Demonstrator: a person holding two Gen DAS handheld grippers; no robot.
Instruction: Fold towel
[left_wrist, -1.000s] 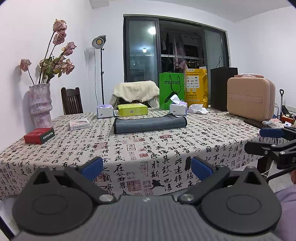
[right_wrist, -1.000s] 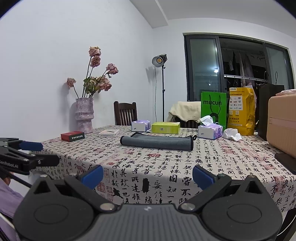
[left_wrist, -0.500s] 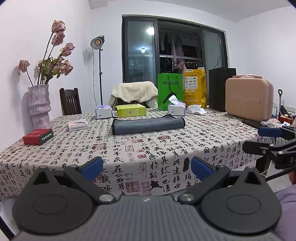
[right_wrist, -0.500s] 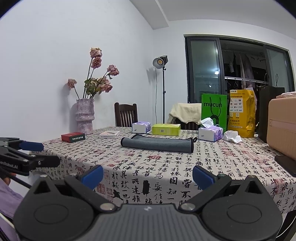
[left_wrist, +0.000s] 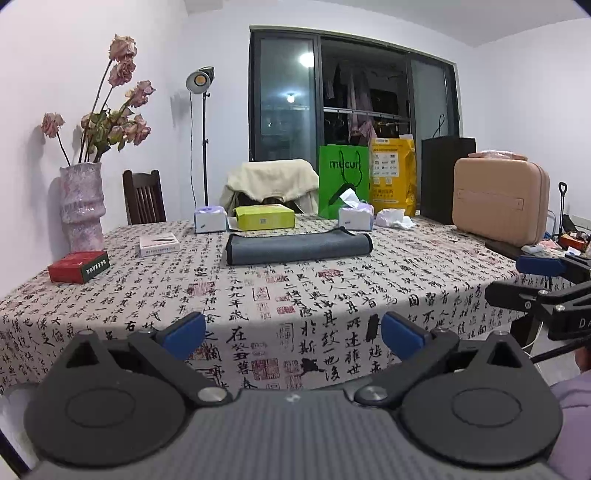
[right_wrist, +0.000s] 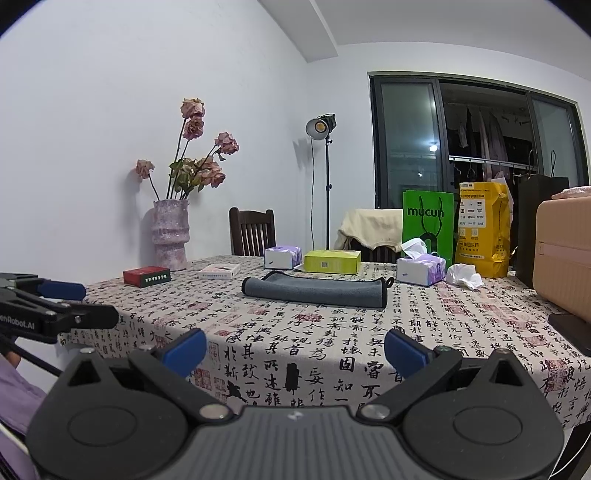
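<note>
The grey microfibre towel with dark piped edges (left_wrist: 299, 249) lies already folded into a long flat band, just above the middle of both wrist views, on the table draped in a cream calligraphy-print cloth (left_wrist: 280, 317). The likeliest trouble, as I judge it, is in the reach: the towel sits well back from the near edge, close in front of the lime-green cardboard box (left_wrist: 265, 216) and the two white-and-lilac tissue packs (right_wrist: 421, 270), so a long approach could knock these. A pinch taken too deep might catch the tablecloth along with the towel and drag it. The soft layers may also slip apart if only the top ply is caught.

The left gripper (left_wrist: 293, 334) at the bottom of its own frame has its blue-padded fingers (left_wrist: 184, 334) spread wide, holding and touching nothing. The right gripper (right_wrist: 295, 345) is equally wide apart and empty, hovering short of the table edge.
</note>
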